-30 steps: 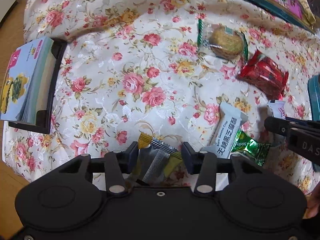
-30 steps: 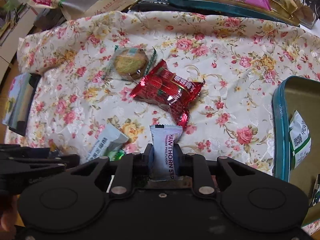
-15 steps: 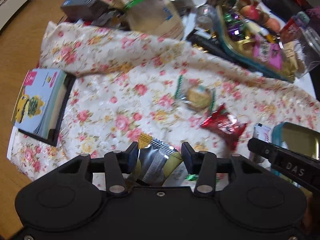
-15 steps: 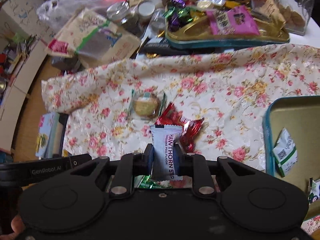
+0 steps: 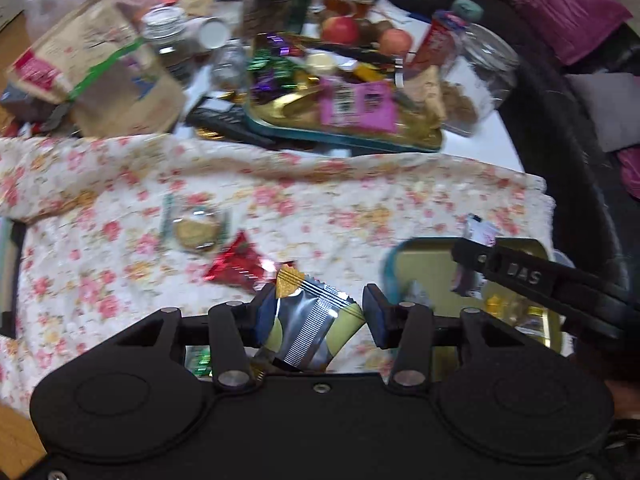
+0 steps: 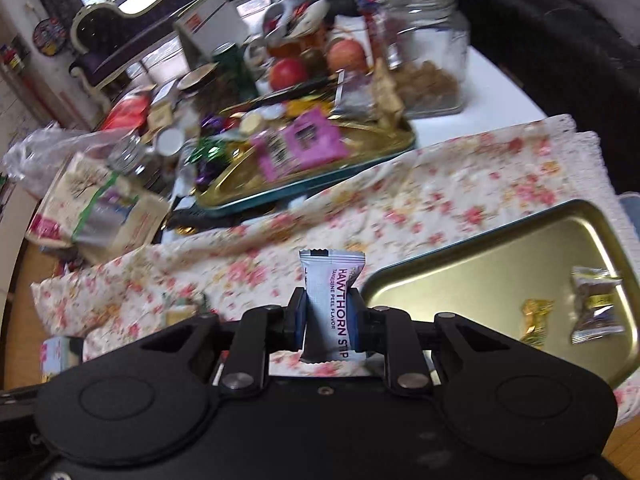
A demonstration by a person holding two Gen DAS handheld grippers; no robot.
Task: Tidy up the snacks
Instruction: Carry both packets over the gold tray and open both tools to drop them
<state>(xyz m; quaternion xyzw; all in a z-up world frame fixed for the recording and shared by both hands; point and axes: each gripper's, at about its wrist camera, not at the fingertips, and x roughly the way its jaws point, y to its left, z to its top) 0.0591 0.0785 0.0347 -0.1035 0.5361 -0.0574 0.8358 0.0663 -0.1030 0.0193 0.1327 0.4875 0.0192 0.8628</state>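
Two hand-held black grippers hovered above a table draped in a cream cloth printed with pink roses [image 6: 460,184]. The left gripper [image 5: 316,314] pinched a crinkled silver and olive snack packet with a gold serrated tip [image 5: 310,330] between its fingers. The right gripper [image 6: 330,320] was pressed tight on a pale blue and white stick packet labelled hawthorn strip [image 6: 330,304], held upright.

Both packets seemed bound for the shallow gold metal tray with a teal rim [image 6: 480,264] at the table's right edge. To do this well, each gripper would need to travel fully past the rim and drop low before parting its fingers, one after the other, so the tools do not collide.

That tray already held a small gold-wrapped sweet [image 6: 534,320] and a silver and yellow wrapped snack [image 6: 596,308], lying apart. Farther back, a second gold tray with a teal edge [image 6: 312,196] was heaped with sweets and a pink packet [image 6: 300,144]. A clear glass jar [image 6: 424,52] beside it held brown biscuits at the bottom.
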